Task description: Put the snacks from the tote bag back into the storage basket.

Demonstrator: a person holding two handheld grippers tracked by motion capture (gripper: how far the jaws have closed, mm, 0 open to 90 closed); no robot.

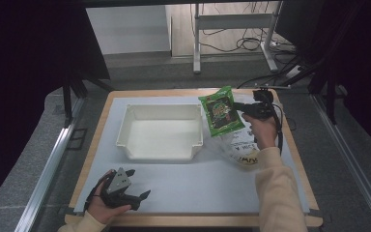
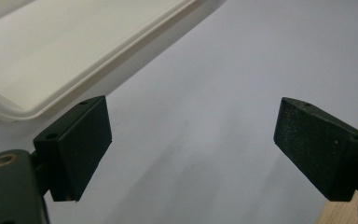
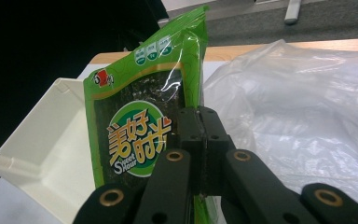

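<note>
A green snack packet hangs in the air just right of the white bin, held by its right edge. My right gripper is shut on that packet; in the right gripper view the jaws pinch the packet at its edge, at the gripper's tip. My left gripper rests low near the table's front left corner, open, with bare mat between its fingers. The bin's rim lies just ahead of it at the upper left.
A clear plastic bag with printed packaging inside lies on the grey mat right of the bin, below the lifted packet; it is crumpled. The table's wooden edge runs close by the left gripper.
</note>
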